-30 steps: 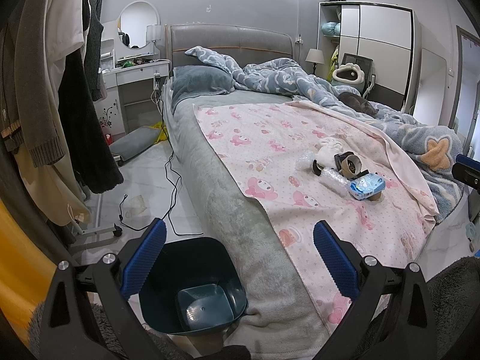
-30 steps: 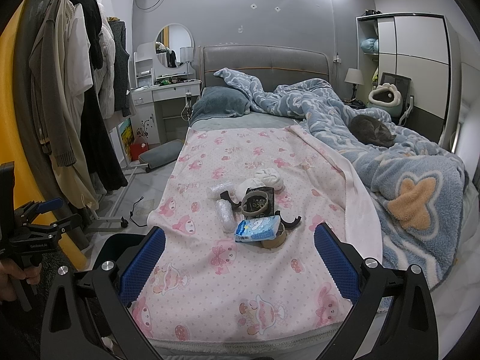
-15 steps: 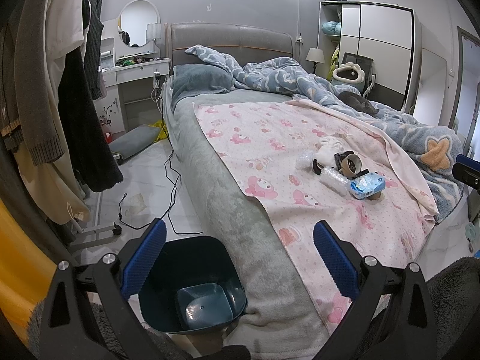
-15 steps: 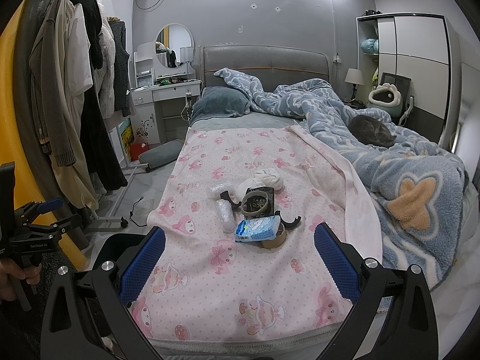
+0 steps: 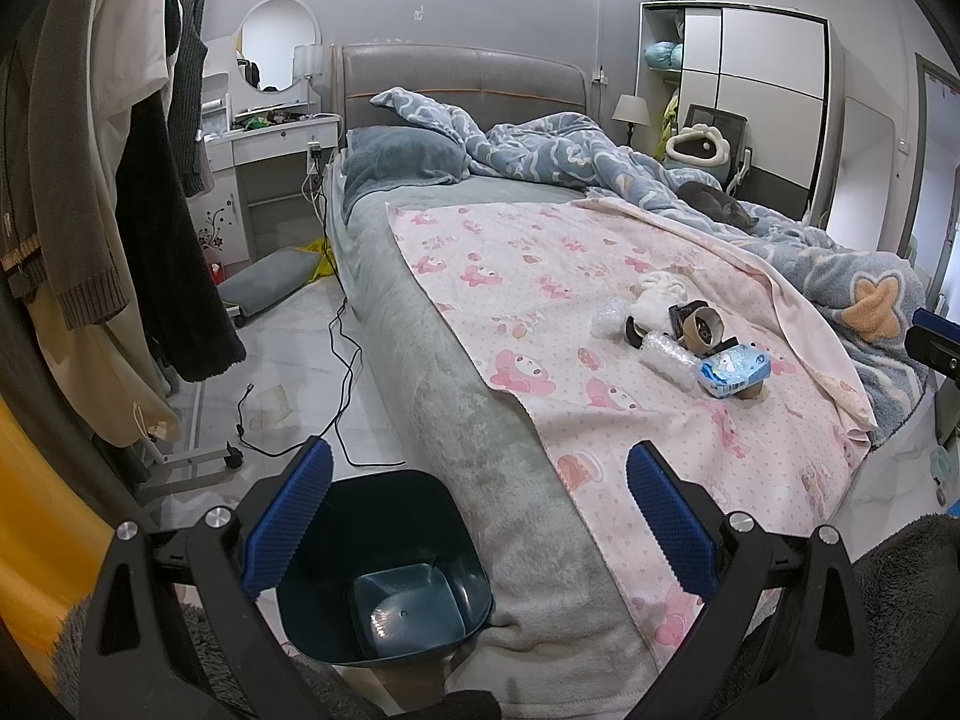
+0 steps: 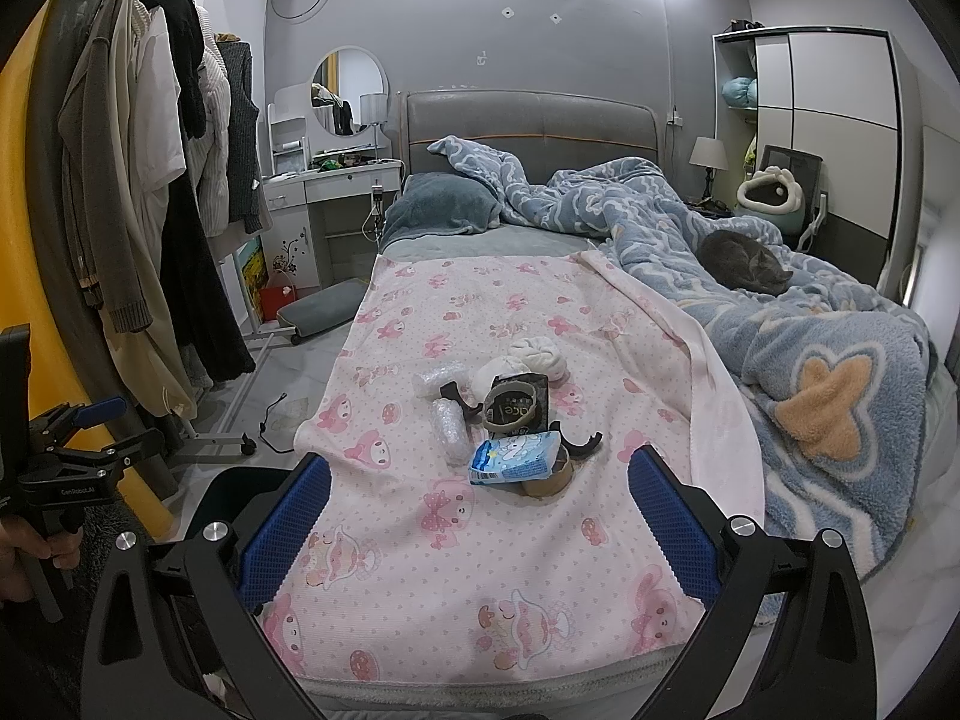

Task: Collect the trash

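Observation:
A pile of trash lies on the pink sheet (image 6: 480,324) of the bed: a blue tissue pack (image 6: 516,457) on a brown tape roll (image 6: 549,477), a bubble-wrap roll (image 6: 450,429), a black packet (image 6: 519,405), crumpled white paper (image 6: 537,357). The pile also shows in the left wrist view, with the tissue pack (image 5: 735,369) at the right. A dark teal bin (image 5: 390,564) stands on the floor at the bed's corner. My left gripper (image 5: 477,522) is open and empty above the bin. My right gripper (image 6: 477,525) is open and empty, short of the pile.
A grey cat (image 6: 744,261) sleeps on the blue blanket (image 6: 828,372) at the right. A clothes rack (image 6: 150,210) with coats stands left. A black cable (image 5: 336,372) runs over the floor. A white dresser (image 5: 270,168) and a wardrobe (image 5: 768,96) stand at the back.

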Tool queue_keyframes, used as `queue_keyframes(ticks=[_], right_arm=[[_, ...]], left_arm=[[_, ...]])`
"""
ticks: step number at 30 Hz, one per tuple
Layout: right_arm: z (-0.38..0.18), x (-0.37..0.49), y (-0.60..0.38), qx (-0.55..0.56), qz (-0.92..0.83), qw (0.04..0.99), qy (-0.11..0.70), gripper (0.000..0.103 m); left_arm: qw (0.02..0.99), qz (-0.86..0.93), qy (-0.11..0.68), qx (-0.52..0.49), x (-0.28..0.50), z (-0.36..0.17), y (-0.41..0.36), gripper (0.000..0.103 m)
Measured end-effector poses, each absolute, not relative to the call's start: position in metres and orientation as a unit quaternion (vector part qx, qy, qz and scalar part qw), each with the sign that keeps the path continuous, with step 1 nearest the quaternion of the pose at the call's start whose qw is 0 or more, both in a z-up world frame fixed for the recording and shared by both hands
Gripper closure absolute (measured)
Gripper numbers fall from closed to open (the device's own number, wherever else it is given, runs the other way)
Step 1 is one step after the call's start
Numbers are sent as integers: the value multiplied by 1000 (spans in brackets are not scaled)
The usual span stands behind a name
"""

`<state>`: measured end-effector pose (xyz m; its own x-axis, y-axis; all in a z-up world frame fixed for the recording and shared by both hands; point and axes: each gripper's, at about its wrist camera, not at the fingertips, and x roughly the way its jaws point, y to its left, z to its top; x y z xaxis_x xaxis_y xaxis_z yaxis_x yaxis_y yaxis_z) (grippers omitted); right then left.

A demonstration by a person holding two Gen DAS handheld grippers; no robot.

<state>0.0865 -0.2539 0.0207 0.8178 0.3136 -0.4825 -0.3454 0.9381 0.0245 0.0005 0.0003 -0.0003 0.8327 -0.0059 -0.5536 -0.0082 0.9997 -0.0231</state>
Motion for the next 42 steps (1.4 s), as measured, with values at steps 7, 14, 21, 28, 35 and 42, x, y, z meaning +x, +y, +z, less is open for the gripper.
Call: queue_keyframes(ticks=[7,14,21,28,35,42], right_arm=[[17,94,-255,-43,158,949,269,3],[11,92,-266,-47,148,948,278,3],[0,106,-257,-63,147,945,285,3],[-17,131,-255,-55,168,934,310,28],[-32,158,-257,-26,192,925,328,38],[-44,189,-262,39,207,913,348,49]], left_arm=[[957,-6,290,-15,0,0,0,3],[957,-10,289,-15,-5,-2,-1,3],[957,-41,287,-10,3,-3,-11,3],[954,-74,291,4,22,-5,-23,4],[947,-109,300,27,46,-8,-26,5],[942,-127,308,30,61,-11,-27,13]])
